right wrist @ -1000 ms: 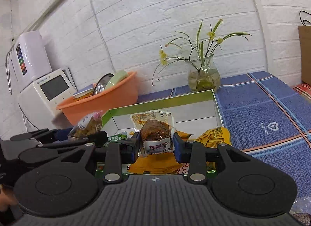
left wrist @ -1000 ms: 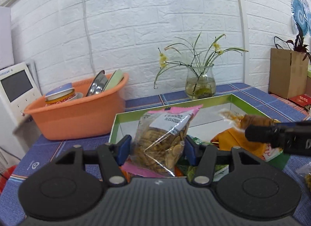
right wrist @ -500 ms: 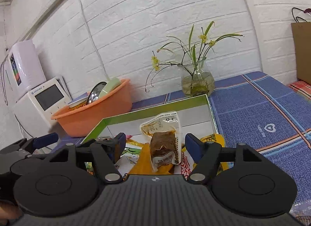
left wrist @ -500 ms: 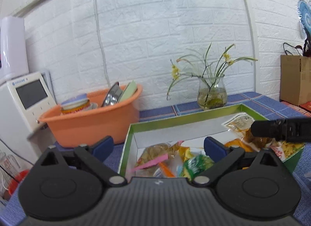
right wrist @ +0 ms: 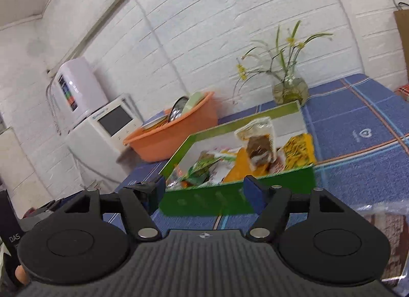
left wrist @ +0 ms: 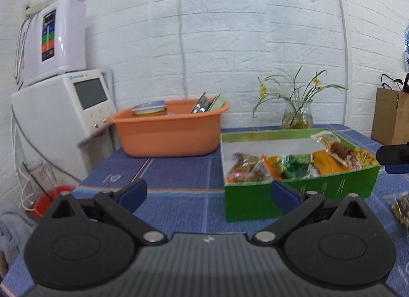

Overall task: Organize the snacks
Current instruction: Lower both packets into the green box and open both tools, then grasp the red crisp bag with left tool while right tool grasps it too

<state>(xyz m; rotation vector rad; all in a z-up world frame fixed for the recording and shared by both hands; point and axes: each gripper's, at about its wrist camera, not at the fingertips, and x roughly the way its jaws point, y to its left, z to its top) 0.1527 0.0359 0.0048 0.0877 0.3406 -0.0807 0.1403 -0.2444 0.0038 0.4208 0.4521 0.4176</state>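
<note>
Snack packets (left wrist: 294,165) sit heaped in the open green cardboard box (left wrist: 301,191) on my blue checked worktop (left wrist: 179,176), piled against its near wall; a clear packet with a brown cake (right wrist: 259,143) lies on top of the orange and yellow bags. My left hand-held gripper (left wrist: 208,192) hangs in front of the box's left corner, jaws spread wide, nothing between them but cloth. My right hand-held gripper (right wrist: 204,189) faces the box's near wall, jaws just as wide and empty. Another clear snack bag (right wrist: 381,238) lies on the worktop at my right. Behind the box, an orange plastic basin (left wrist: 168,132) of dishes, a glass vase of yellow flowers (left wrist: 297,115), and white appliances (left wrist: 61,115) against the white brick wall.
</note>
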